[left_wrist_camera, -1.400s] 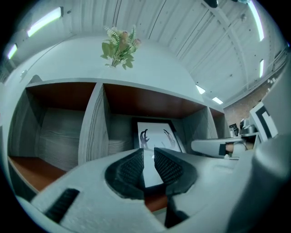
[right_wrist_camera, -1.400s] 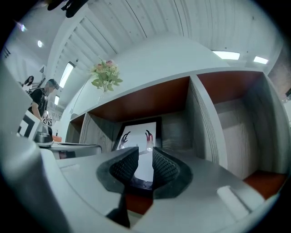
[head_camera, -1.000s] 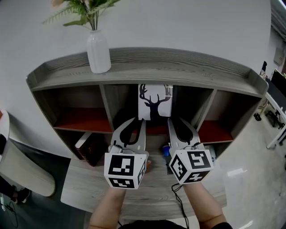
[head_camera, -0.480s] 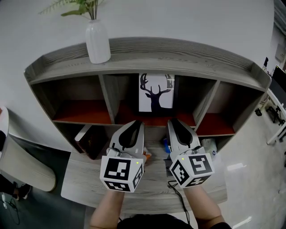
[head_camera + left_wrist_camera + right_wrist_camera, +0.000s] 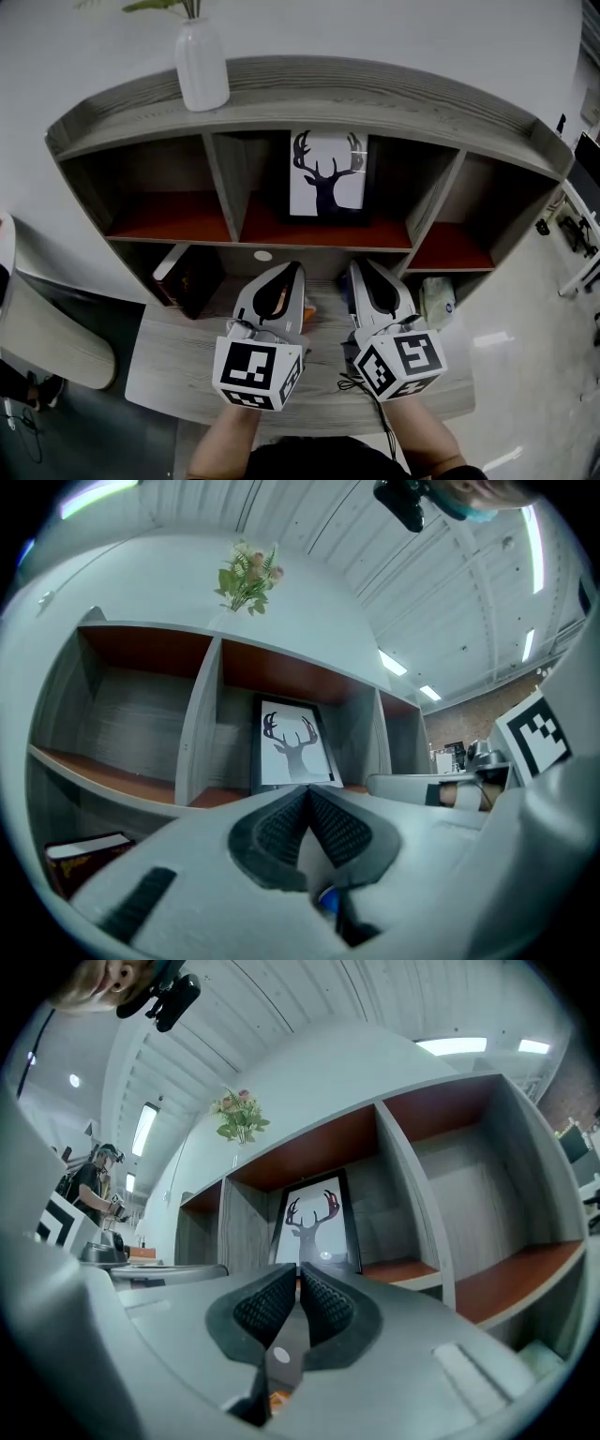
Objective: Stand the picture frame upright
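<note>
Now frame [image 5: 326,176] stands upright in the mid cubby of the shelf [image 5: 281,89], upper centre of head view. L gripper [image 5: 296,270], lower centre: jaws shut tight, empty. R gripper [image 5: 356,268] just beside it: jaws have just been closing, thin slit left, nothing between. Both 2 sit apart from the frame.

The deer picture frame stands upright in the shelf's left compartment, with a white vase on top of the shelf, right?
Not the left: the deer picture frame stands upright in the middle compartment, as the head view shows. The white vase is on top of the shelf.
</note>
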`<state>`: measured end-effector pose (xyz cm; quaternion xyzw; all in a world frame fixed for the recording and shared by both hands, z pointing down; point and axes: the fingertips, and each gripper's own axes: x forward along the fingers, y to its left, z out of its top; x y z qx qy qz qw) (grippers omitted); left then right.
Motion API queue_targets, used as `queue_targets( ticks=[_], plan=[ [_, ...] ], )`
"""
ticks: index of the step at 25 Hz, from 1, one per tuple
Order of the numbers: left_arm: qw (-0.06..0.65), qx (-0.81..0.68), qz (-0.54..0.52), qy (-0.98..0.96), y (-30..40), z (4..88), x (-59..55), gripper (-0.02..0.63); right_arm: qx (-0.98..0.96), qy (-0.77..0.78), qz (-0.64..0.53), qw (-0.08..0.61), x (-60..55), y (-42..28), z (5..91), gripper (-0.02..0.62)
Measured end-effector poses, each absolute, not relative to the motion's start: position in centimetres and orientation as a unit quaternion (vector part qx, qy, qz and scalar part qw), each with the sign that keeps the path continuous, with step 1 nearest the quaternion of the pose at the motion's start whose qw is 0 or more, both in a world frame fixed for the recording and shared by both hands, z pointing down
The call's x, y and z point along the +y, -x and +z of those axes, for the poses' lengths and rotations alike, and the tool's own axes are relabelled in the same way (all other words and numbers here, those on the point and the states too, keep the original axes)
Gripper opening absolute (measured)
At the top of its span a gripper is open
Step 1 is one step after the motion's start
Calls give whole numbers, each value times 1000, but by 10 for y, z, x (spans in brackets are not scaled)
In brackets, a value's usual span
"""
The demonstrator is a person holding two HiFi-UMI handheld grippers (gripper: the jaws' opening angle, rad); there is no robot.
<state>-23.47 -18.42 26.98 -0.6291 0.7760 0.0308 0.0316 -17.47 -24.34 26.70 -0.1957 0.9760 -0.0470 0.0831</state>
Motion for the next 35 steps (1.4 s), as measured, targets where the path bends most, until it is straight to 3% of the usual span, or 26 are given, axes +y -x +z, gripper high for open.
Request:
queue_targets(
  ticks=[35],
  plan=[
    [-35, 750, -17, 660, 204, 352, -176, -5, 983, 160, -87, 0, -204, 173, 352, 0]
  ],
)
